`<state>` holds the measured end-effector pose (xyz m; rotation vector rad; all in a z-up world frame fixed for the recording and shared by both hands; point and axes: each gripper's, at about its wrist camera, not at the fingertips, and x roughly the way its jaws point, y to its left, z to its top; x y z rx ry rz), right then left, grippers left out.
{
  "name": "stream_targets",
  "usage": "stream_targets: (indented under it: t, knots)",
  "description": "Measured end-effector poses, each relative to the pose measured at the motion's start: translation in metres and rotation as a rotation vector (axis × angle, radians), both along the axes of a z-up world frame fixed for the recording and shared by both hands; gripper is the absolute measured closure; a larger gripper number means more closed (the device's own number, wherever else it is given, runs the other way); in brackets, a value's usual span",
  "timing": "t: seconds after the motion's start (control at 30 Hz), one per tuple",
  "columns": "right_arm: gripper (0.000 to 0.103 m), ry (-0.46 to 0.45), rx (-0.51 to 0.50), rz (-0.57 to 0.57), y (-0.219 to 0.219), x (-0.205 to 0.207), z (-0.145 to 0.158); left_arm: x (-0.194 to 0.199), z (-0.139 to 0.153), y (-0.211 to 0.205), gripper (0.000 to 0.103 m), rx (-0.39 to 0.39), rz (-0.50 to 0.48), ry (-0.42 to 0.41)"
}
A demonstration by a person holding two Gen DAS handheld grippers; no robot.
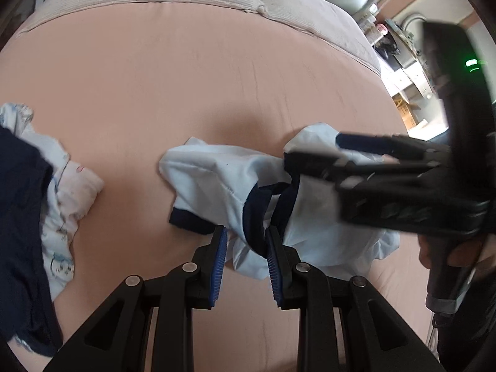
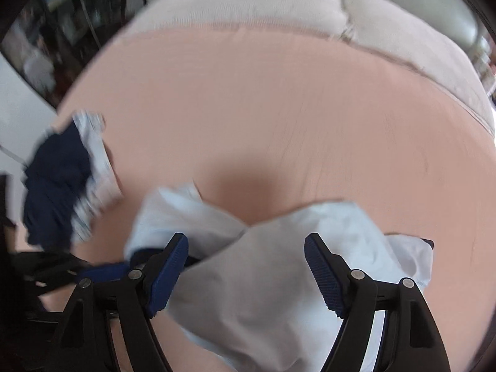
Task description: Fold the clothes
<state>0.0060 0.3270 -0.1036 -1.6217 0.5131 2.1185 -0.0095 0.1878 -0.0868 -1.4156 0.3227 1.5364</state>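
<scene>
Near the front edge of the bed [image 1: 217,71], a crumpled pale blue shirt [image 1: 214,179] with navy trim is lying bunched on the pink sheet. The left gripper [image 1: 246,248] is reaching into it, its fingers [image 1: 218,266] part-spread around a fold by the navy band, cloth sitting between them but not yet pinched, as far as I can tell. The right gripper [image 2: 246,266] is hovering over the shirt's right half, its fingers [image 2: 322,274] spread wide with fabric beneath them, gripping nothing.

Toward the left edge, a pile [image 1: 37,192] of navy and printed white clothes is waiting, well apart from the shirt.

To my eye this is the spreading-out step, and doing it well means each gripper closing on a single layer at an outer edge, say a shoulder or hem corner, rather than a thick wad. Pulling apart then should flatten the shirt; grabbing doubled cloth would likely keep the creases locked in.
</scene>
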Motion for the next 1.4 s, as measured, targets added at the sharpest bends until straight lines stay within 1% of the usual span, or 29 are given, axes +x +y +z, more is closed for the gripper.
stream_targets:
  t: [0.1,0.13,0.23,0.3,0.5,0.6,0.63,0.8,0.9,0.93,0.97,1.0,1.03,1.07,1.1,1.17,1.27,1.33,1.4]
  knots:
    - [0.027,-0.061,0.039,0.058,-0.011,0.012,-0.006,0.001,0.002,-0.005,0.080,0.014,0.033,0.003]
    - [0.027,-0.067,0.054,0.072,-0.014,0.019,-0.005,0.002,0.003,-0.006,0.080,0.022,0.044,0.005]
    - [0.027,-0.056,0.076,0.085,-0.017,0.045,0.002,0.008,0.009,-0.004,0.080,0.056,0.065,-0.001]
    - [0.027,-0.047,0.078,0.070,-0.017,0.064,0.005,0.015,0.013,0.002,0.080,0.067,0.038,-0.004]
    - [0.027,-0.005,0.095,0.012,-0.024,0.108,0.007,0.039,0.024,0.025,0.079,0.020,-0.040,0.092]
    - [0.026,0.013,0.091,0.000,-0.029,0.119,0.007,0.050,0.028,0.031,0.078,-0.019,-0.081,0.162]
    - [0.026,0.016,0.093,0.001,-0.031,0.122,0.007,0.052,0.029,0.032,0.078,-0.030,-0.085,0.172]
    - [0.026,0.038,0.086,0.006,-0.041,0.129,0.005,0.049,0.029,0.036,0.078,-0.049,-0.070,0.158]
    - [0.026,0.045,0.073,0.011,-0.048,0.128,0.002,0.054,0.032,0.041,0.078,-0.040,-0.074,0.122]
    - [0.026,0.046,0.068,0.014,-0.049,0.129,0.001,0.057,0.034,0.042,0.077,-0.033,-0.081,0.129]
    - [0.026,0.047,0.065,0.014,-0.049,0.130,0.000,0.062,0.037,0.043,0.076,-0.032,-0.094,0.157]
    - [0.026,0.047,0.061,0.012,-0.049,0.131,0.000,0.066,0.039,0.046,0.061,-0.038,-0.109,0.202]
    - [0.026,0.048,0.060,0.009,-0.049,0.132,0.000,0.069,0.039,0.048,0.034,-0.048,-0.118,0.243]
    - [0.026,0.051,0.059,0.006,-0.049,0.133,0.000,0.068,0.038,0.050,0.021,-0.061,-0.118,0.272]
    - [0.026,0.051,0.060,0.004,-0.049,0.134,0.000,0.067,0.037,0.053,0.015,-0.078,-0.109,0.292]
    - [0.026,0.051,0.062,0.005,-0.050,0.137,0.001,0.059,0.032,0.057,0.015,-0.112,-0.088,0.302]
    - [0.026,0.050,0.062,0.009,-0.051,0.141,0.001,0.046,0.027,0.060,0.015,-0.167,-0.076,0.351]
    - [0.026,0.051,0.060,0.008,-0.051,0.144,0.003,0.045,0.026,0.060,0.015,-0.192,-0.117,0.367]
    - [0.026,0.052,0.058,0.006,-0.050,0.144,0.006,0.046,0.028,0.060,0.015,-0.201,-0.164,0.369]
